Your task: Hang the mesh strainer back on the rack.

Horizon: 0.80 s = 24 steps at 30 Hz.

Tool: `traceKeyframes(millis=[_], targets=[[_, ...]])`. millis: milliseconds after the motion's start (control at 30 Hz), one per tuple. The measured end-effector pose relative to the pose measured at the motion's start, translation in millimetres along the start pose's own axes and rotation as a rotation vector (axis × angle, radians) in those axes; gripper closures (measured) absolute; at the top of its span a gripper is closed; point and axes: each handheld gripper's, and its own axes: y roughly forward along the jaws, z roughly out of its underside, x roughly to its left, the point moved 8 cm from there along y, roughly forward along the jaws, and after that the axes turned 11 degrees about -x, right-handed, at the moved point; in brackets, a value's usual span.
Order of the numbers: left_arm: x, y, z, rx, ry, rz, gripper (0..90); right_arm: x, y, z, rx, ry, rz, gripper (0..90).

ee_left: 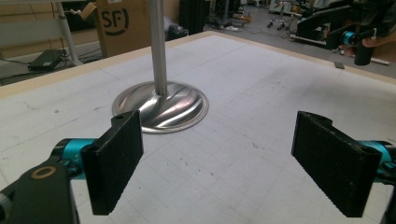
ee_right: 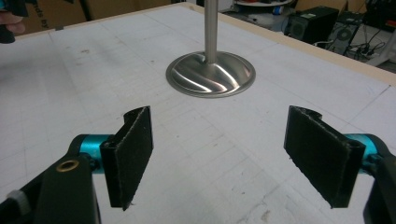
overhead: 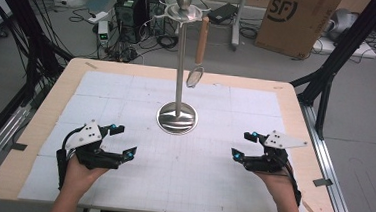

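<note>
Table [overhead: 39, 125] w/ white grid mat, steel stand [overhead: 180, 60] at centre-back, base just ahead of both hands. Strainer w/ wooden handle [overhead: 201, 42] hangs off the stand's top ring, right side. I read this as pre-approach: nothing grasped yet. Next move prob needs the right gripper [overhead: 244, 145] up to that handle. Left gripper [overhead: 122, 140] idle. Both jaw sets wide apart, empty, touching nothing.

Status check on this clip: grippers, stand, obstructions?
Left gripper open, right gripper open, both empty. Metal stand upright mid-table, strainer hanging from it. Nothing between grippers and stand.
</note>
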Motion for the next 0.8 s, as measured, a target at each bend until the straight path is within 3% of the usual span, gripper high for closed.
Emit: traceKeyframes(millis=[800], targets=[[-2.4,15.2,7.9,0.027,0.000,0.016,17.2,5.4,-3.6,6.4,-0.007,0.014,-0.019,21.9]])
